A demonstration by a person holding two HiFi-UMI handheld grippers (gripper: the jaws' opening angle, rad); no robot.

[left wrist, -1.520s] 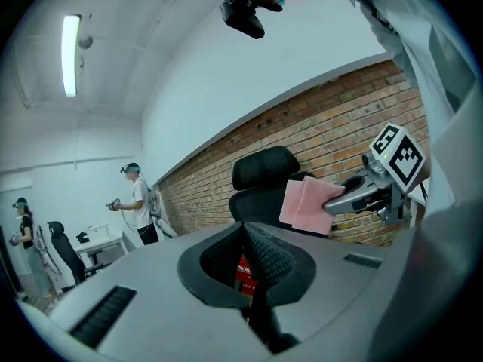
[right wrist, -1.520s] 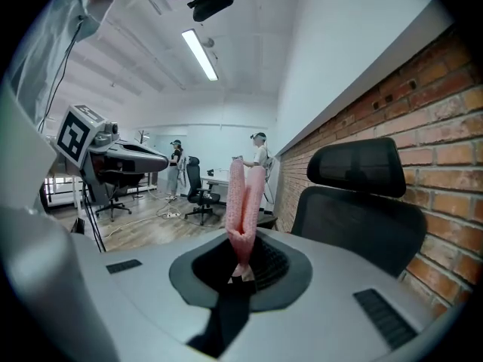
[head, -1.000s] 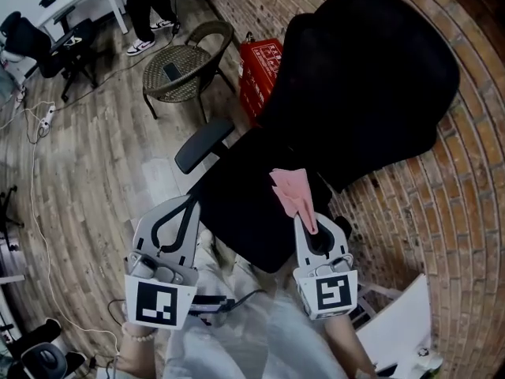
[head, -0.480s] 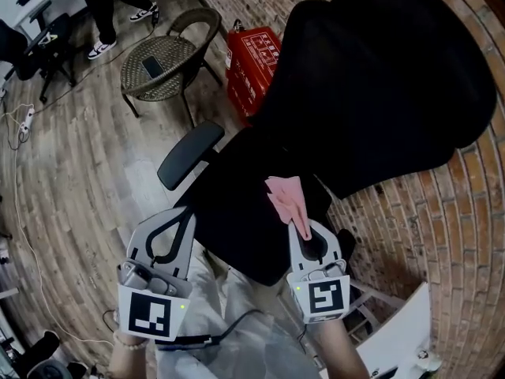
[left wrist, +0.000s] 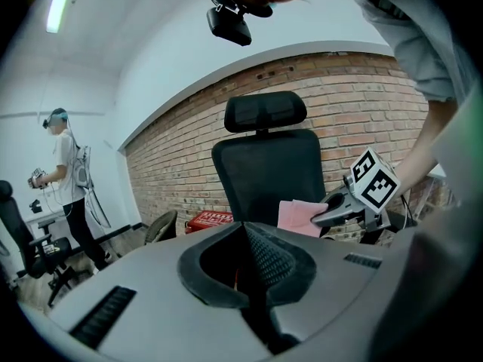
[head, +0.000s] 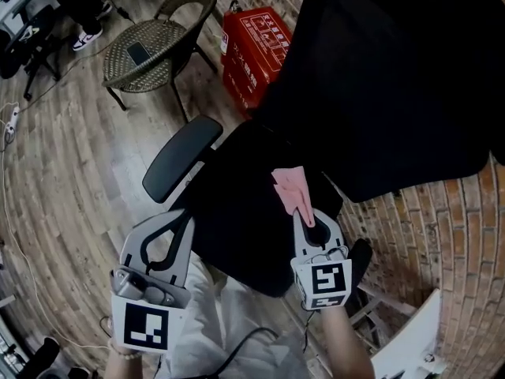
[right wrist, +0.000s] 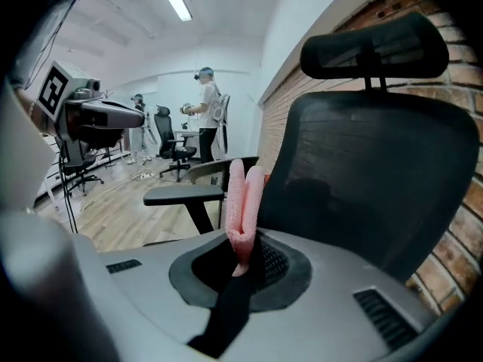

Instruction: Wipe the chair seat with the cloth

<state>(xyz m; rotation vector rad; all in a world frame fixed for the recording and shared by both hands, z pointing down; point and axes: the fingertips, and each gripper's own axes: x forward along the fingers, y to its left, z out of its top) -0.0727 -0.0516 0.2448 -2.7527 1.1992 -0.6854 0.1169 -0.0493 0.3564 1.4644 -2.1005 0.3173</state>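
A black office chair stands before me, its seat [head: 237,212] below the tall backrest [head: 379,77]. My right gripper [head: 308,218] is shut on a pink cloth [head: 292,188], which hangs forward over the seat's right rear part. In the right gripper view the folded cloth [right wrist: 243,198] stands up from the closed jaws, with the backrest [right wrist: 370,172] behind it. My left gripper [head: 188,205] is shut and holds nothing, at the seat's left front edge beside the armrest [head: 181,158]. The left gripper view shows the cloth [left wrist: 300,217] and the right gripper [left wrist: 336,211] in front of the chair.
A wicker chair [head: 154,50] with a phone on it and a red box [head: 252,54] stand beyond the office chair. A brick wall [head: 450,227] runs along the right. A white object [head: 410,338] sits at bottom right. People stand far off [right wrist: 205,111].
The head view has moved forward over the chair, so the seat and backrest fill more of the picture. Both grippers keep their places by the seat, and the cloth stays in the right one.
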